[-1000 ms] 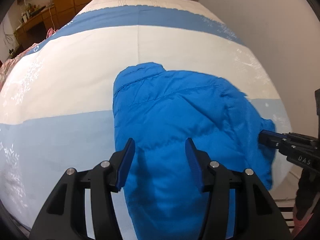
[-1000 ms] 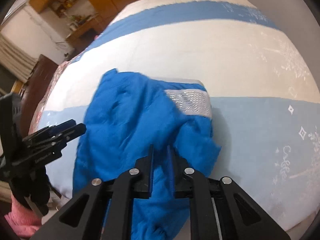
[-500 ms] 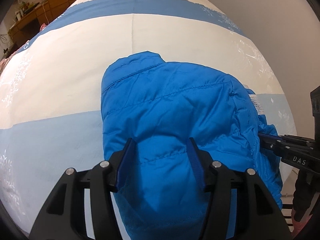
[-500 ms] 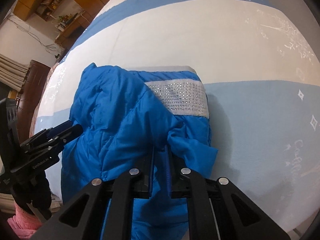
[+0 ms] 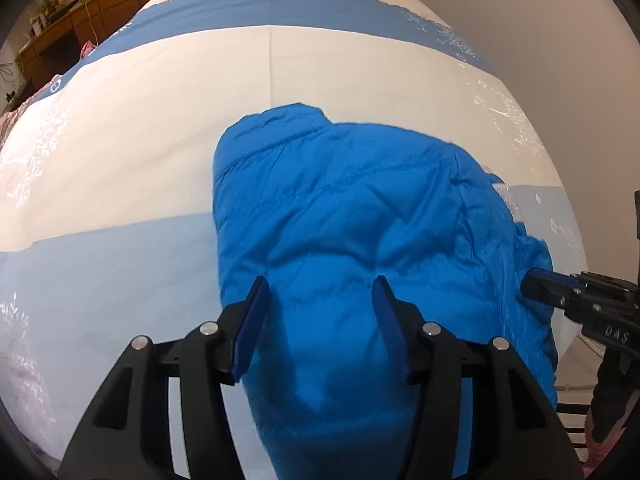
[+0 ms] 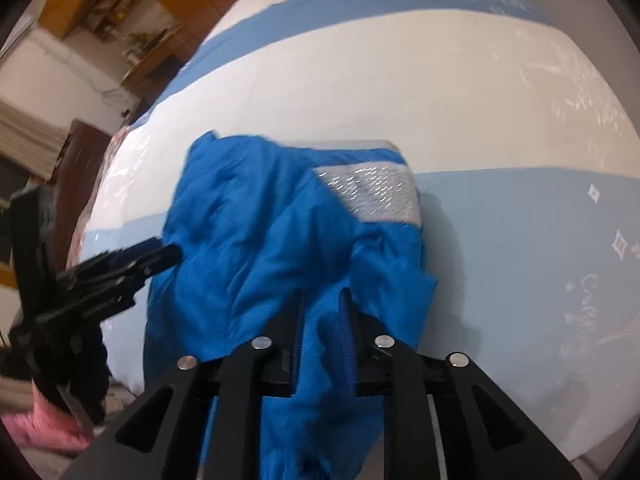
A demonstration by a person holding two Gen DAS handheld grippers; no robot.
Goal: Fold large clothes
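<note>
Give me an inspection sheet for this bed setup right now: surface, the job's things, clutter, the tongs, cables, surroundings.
Surface: bed cover in cream, dark blue and pale blue bands, with white prints.
Job's things: blue puffer jacket lying rumpled on the cover near the front edge; its silver studded band faces up.
Clutter: pink fabric below the bed edge.
Tongs: left tongs open over the jacket, not gripping; right tongs shut on a jacket fold.
Cables: thin wires on the far wall, blurred.
Surroundings: wooden cabinets and shelves; plain white wall.
</note>
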